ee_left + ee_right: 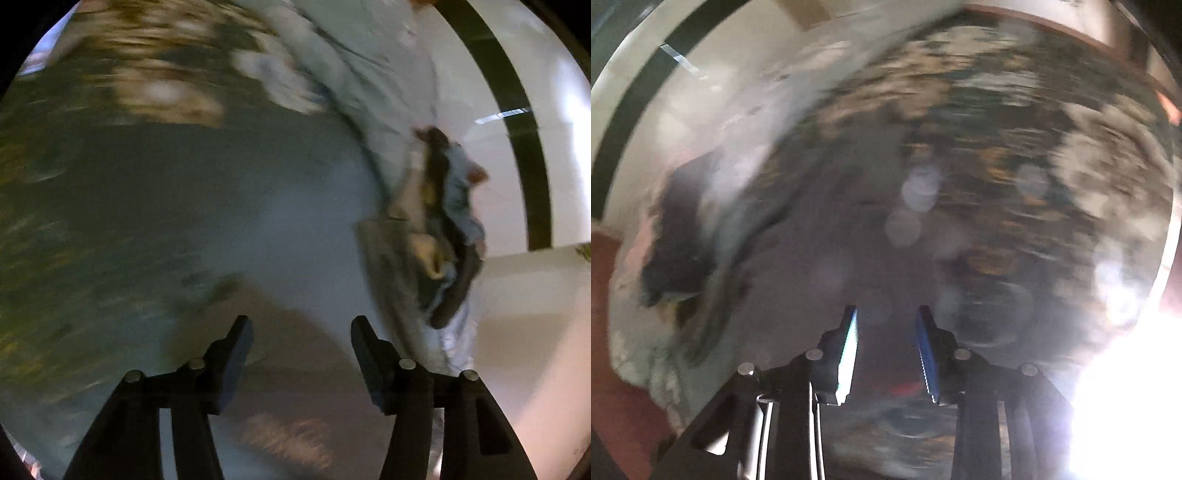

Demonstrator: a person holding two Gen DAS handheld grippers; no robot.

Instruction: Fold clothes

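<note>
Both views are blurred by motion. In the left wrist view my left gripper (301,325) is open and empty above a grey-green cloth surface (221,206). A heap of clothes (443,236), dark, pale blue and beige, lies to the right of it near the edge. In the right wrist view my right gripper (886,314) is open and empty over the patterned dark cover (997,184). A dark garment (679,236) in a pale heap lies to the left of it. A grey cloth (827,266) spreads in front of the fingers.
A floral patterned cover (155,74) fills the upper left of the left wrist view. A pale floor with a dark stripe (517,110) lies beyond the edge on the right. Strong glare (1126,387) whitens the lower right of the right wrist view.
</note>
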